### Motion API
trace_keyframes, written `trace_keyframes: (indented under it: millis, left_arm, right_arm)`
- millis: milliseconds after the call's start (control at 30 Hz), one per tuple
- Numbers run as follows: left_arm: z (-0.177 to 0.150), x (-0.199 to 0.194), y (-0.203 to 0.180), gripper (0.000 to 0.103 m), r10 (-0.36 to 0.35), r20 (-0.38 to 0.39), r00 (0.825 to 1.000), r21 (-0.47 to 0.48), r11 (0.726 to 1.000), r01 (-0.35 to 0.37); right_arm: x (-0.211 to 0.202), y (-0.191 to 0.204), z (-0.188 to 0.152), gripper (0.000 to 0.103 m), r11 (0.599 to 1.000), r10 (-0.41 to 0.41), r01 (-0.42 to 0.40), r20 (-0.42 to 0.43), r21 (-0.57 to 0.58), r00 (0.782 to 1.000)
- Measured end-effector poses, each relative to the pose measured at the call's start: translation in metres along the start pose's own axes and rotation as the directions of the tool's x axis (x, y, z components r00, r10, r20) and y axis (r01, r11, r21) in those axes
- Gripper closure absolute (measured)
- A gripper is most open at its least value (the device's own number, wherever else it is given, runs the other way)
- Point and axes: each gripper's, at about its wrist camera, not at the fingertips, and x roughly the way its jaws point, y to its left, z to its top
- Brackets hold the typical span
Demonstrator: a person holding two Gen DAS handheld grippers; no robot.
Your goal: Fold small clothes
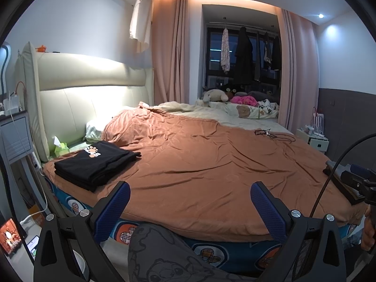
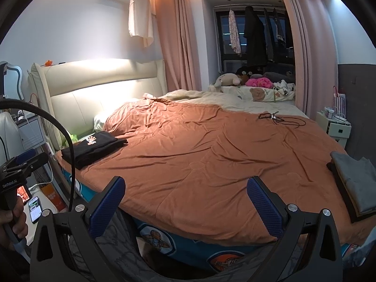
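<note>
A folded black T-shirt with a paw print lies on the orange blanket at the bed's left end, near the headboard; it also shows in the right wrist view. A stack of folded grey and dark clothes lies at the bed's right edge, partly visible in the left wrist view. My left gripper is open and empty, held before the bed's near edge. My right gripper is open and empty, also before the near edge.
A black cable with glasses lies on the far right of the blanket. A tissue pack sits by the pillow. Plush toys lie on the window ledge. Nightstands stand at both sides. A phone lies on the floor left.
</note>
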Motion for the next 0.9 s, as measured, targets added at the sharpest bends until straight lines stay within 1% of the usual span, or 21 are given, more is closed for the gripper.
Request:
trace_keyframes:
  millis: [467,900]
  left_arm:
    - [-0.0019,0.0003,0.0011,0.000,0.000,-0.016,1.000,-0.003,1.000,0.000]
    - [-0.0026,-0.0025,-0.0038,0.000,-0.002,-0.012,1.000,0.003,1.000,0.002]
  right_arm:
    - [0.0013,0.0017,0.0002,0.000,1.000,-0.005,0.005,-0.007,-0.005,1.000]
    - [-0.0028,0.0017,0.0010,0.000,1.000,-0.009,0.009,-0.005,-0.007,1.000]
